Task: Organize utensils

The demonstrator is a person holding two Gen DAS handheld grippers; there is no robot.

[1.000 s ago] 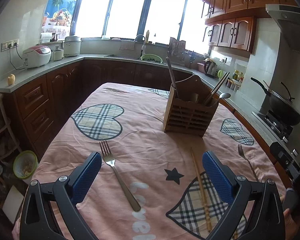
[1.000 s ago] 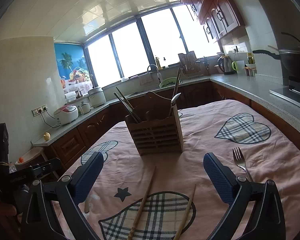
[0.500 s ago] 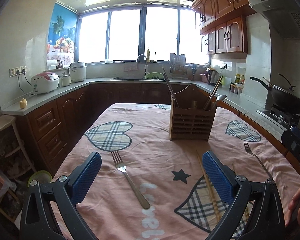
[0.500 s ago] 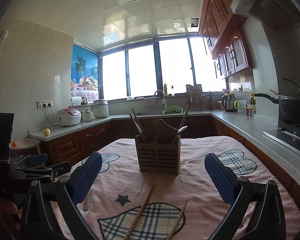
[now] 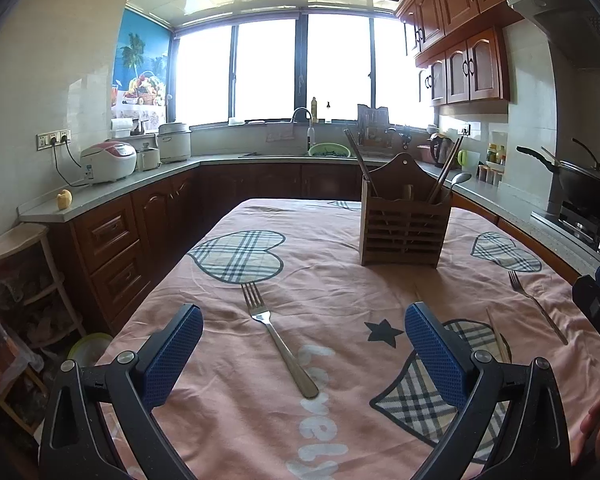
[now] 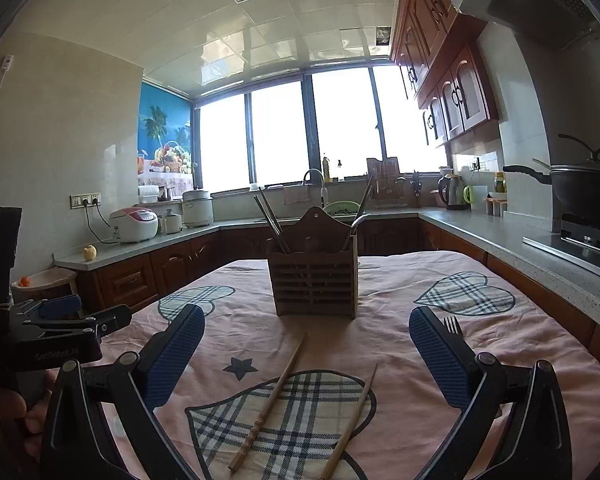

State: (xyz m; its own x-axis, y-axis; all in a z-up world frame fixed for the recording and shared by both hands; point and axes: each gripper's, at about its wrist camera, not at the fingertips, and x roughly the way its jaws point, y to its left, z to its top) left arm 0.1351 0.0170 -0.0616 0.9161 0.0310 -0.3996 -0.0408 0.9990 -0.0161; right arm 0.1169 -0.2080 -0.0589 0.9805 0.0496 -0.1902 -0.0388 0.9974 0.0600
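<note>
A wooden utensil holder stands on the pink tablecloth, with chopsticks and a spoon in it; it also shows in the right wrist view. A steel fork lies between the fingers of my open, empty left gripper. A second fork lies at the right; its tines show beside my right finger. Two wooden chopsticks lie ahead of my open, empty right gripper. One chopstick shows in the left wrist view.
The table sits in a U-shaped kitchen. A counter with rice cookers runs on the left, a sink at the back, and a stove with a black wok on the right. The left gripper body shows at the right view's left edge.
Both grippers have tilted up and drawn back a little, so more ceiling and wall show. Nothing on the table has moved. Both grippers stay open.
</note>
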